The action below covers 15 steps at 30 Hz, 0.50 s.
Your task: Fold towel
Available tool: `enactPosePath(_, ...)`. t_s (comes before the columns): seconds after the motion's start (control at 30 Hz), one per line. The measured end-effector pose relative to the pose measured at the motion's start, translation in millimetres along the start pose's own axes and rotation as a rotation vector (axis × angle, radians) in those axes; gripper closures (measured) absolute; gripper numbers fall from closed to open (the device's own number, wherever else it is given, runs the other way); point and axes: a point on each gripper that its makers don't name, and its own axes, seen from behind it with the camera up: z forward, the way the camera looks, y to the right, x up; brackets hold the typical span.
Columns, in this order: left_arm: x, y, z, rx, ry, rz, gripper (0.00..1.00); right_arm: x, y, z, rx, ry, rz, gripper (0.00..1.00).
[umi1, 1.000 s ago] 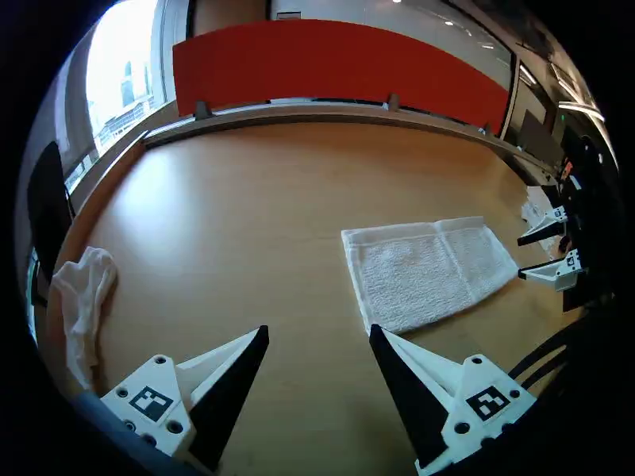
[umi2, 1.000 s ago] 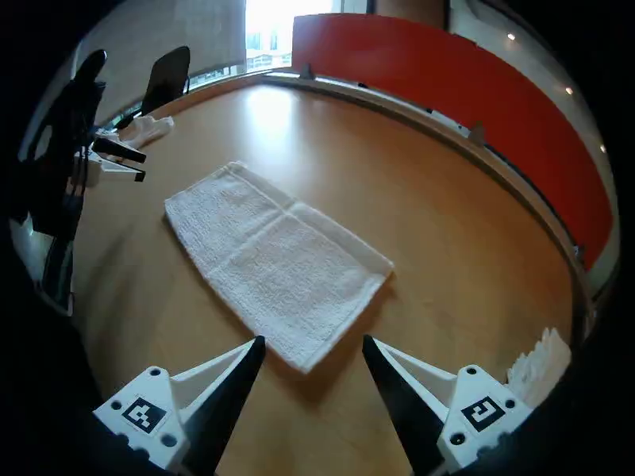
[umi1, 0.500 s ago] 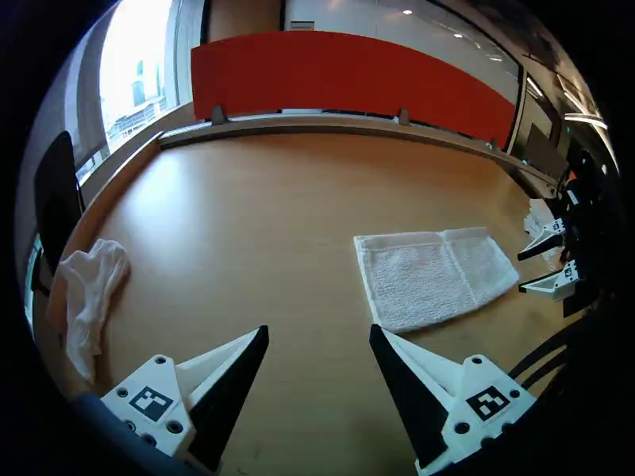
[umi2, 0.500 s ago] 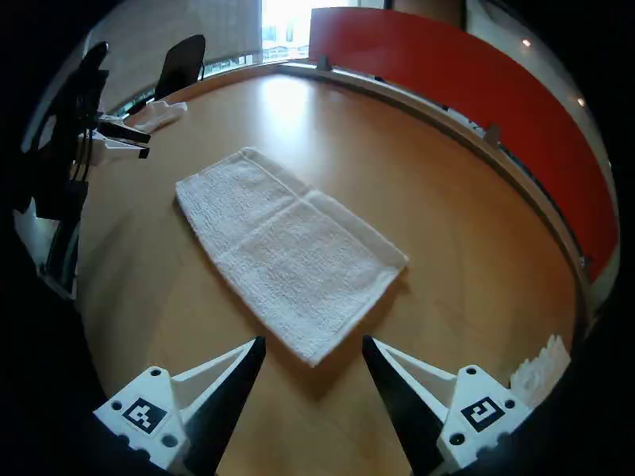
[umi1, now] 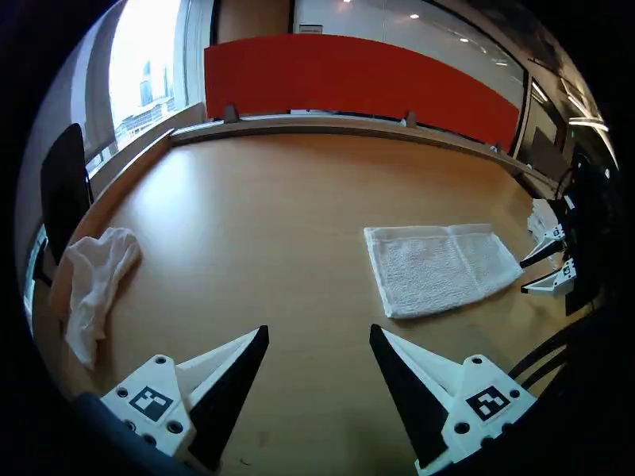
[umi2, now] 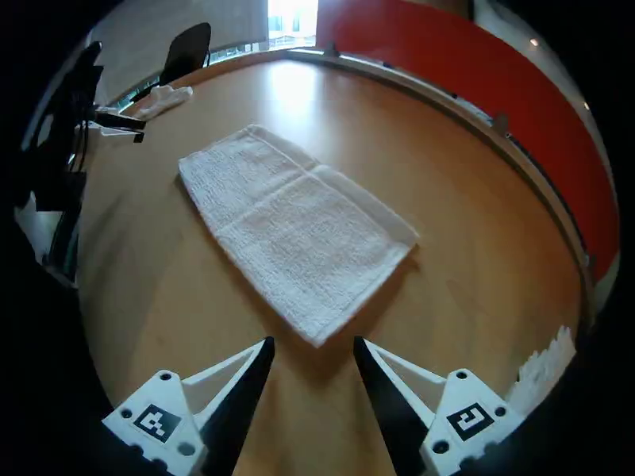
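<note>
White terry towel (umi2: 294, 230) lies flat on the wooden table (umi2: 476, 293), its near corner just ahead of my right claw (umi2: 311, 369). It appears folded at least once, with a layer edge crossing it; I judge further folds outstanding. Right claw moderately parted, empty. Left claw (umi1: 317, 357) wide, empty, with the towel to its right. A red partition (umi1: 357, 75) lines the far edge. A crumpled cloth (umi1: 95, 278) lies left, near a window (umi1: 147, 71).

1. You are working on a wooden table (umi1: 262, 206) with a curved far edge.
2. A red panel (umi1: 357, 75) stands upright along that edge.
3. A crumpled white cloth (umi1: 95, 278) lies at the table's left edge, near a black chair (umi1: 62, 182).
4. A bright window (umi1: 147, 71) is behind the chair.
5. In the right gripper view, a ragged white item (umi2: 544, 365) lies at the table's edge; what it is cannot be told.
</note>
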Motion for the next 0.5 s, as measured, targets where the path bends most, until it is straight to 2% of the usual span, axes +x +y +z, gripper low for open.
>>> enactPosePath(0.17,-5,-6.5,-6.1,0.022,0.014,-0.002,0.06,1,1,1.6,-0.001,-0.001,-0.006,0.38)
enactPosePath(0.43,-13,-7.9,-11.8,0.028,0.010,-0.010,0.06,0,2,3.3,0.006,-0.009,-0.002,0.64)
enactPosePath(0.5,-15,-8.1,-12.8,0.029,0.009,-0.009,0.06,1,2,3.3,0.005,-0.008,0.000,0.68)
